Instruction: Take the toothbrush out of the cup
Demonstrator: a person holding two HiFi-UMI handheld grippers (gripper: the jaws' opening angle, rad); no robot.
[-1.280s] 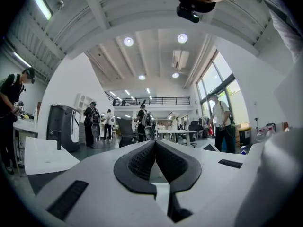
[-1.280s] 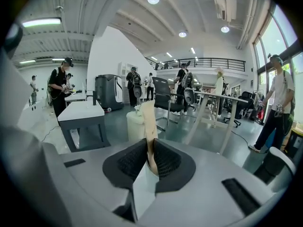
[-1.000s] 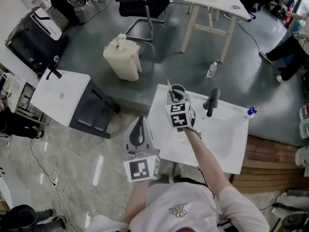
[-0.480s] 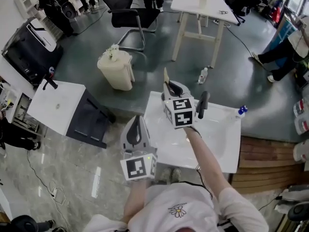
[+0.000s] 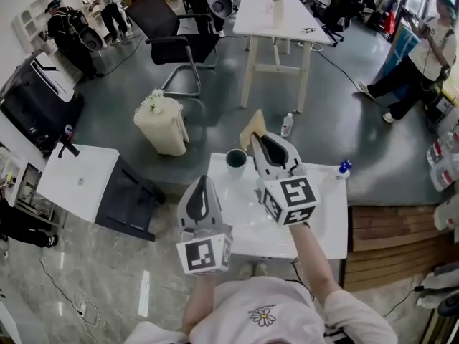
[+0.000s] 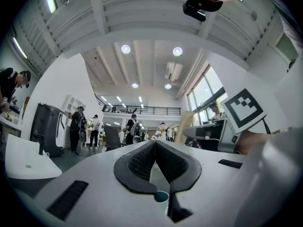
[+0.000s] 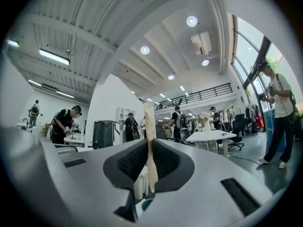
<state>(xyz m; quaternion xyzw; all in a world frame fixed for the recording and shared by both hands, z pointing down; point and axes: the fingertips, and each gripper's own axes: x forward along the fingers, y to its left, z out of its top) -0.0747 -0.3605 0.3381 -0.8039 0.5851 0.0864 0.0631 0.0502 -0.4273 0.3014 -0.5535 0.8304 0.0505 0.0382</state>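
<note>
A dark teal cup [image 5: 236, 159] stands at the far left corner of the white washbasin top [image 5: 240, 228]. My right gripper [image 5: 257, 140] is raised well above it, to the cup's right, and is shut on a beige toothbrush [image 5: 252, 128]. In the right gripper view the toothbrush [image 7: 149, 126] stands upright between the pads, sticking out above and below them, with the cup's rim [image 7: 145, 205] far below. My left gripper [image 5: 201, 185] hovers over the basin's left edge, near side of the cup, shut on nothing. The cup [image 6: 161, 196] shows below its jaws.
A blue-capped bottle [image 5: 343, 168] stands at the basin top's far right corner. On the floor beyond are a cream bin [image 5: 162, 125], a black chair [image 5: 172, 38] and a white table [image 5: 278, 20]. A small white stand [image 5: 75, 181] is at the left. People stand around the room.
My right gripper has risen with the toothbrush, lifting it out of the cup, which now shows uncovered. My left gripper has risen a little.
</note>
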